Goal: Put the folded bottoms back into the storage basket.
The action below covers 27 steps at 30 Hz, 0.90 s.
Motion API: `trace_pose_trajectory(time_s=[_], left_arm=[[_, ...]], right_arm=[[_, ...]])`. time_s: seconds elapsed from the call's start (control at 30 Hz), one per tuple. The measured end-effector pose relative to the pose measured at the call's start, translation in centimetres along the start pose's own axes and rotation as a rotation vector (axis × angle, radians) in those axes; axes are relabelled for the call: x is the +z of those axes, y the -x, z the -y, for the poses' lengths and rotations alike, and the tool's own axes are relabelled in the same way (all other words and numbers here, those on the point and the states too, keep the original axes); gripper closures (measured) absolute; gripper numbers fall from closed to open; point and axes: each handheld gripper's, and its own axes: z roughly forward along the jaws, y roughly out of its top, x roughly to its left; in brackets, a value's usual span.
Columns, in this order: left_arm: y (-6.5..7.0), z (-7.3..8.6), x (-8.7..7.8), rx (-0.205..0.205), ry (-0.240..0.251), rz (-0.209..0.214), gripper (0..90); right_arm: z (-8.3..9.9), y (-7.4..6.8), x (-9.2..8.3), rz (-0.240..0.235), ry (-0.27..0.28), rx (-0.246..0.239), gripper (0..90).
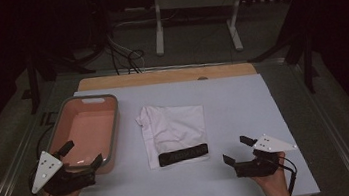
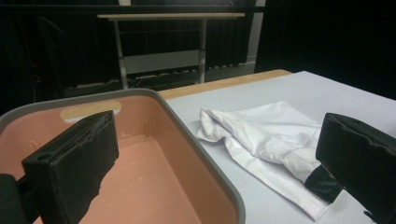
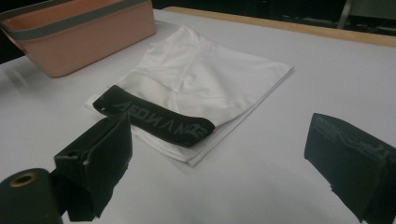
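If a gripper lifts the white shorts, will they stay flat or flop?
Probably flop: the shorts are thin folded cloth, already creased at one corner. They look light, so a push may slide or bunch them. The black waistband looks thicker, likely a firmer hold.

A lab or recording studio, by its looks: beyond the tools, a pale grey mat point(image 1: 245, 119) covers a wooden tabletop point(image 1: 165, 76), black stands point(image 1: 303, 52) flank it, cables point(image 1: 125, 58) trail over grey carpet, and a white-legged workbench point(image 1: 196, 4) stands against dark surroundings.
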Motion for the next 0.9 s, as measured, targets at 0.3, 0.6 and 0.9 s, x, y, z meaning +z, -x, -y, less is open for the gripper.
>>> trace_pose_trajectory(time_s=[0.3, 0.6, 0.9], left_arm=[[-0.1, 0.0, -0.1, -0.039, -0.023, -0.012, 0.2], [0.1, 0.2, 0.2, -0.018, -0.046, -0.029, 0.2], [0.6, 0.4, 0.8, 0.002, -0.076, -0.024, 0.2]], right_arm=[[0.1, -0.1, 0.3, -0.008, -0.023, 0.010, 7.9], [-0.2, -0.3, 0.4, 0.006, -0.044, 0.037, 7.8], [-1.5, -0.5, 0.4, 0.031, -0.068, 0.078, 7.9]])
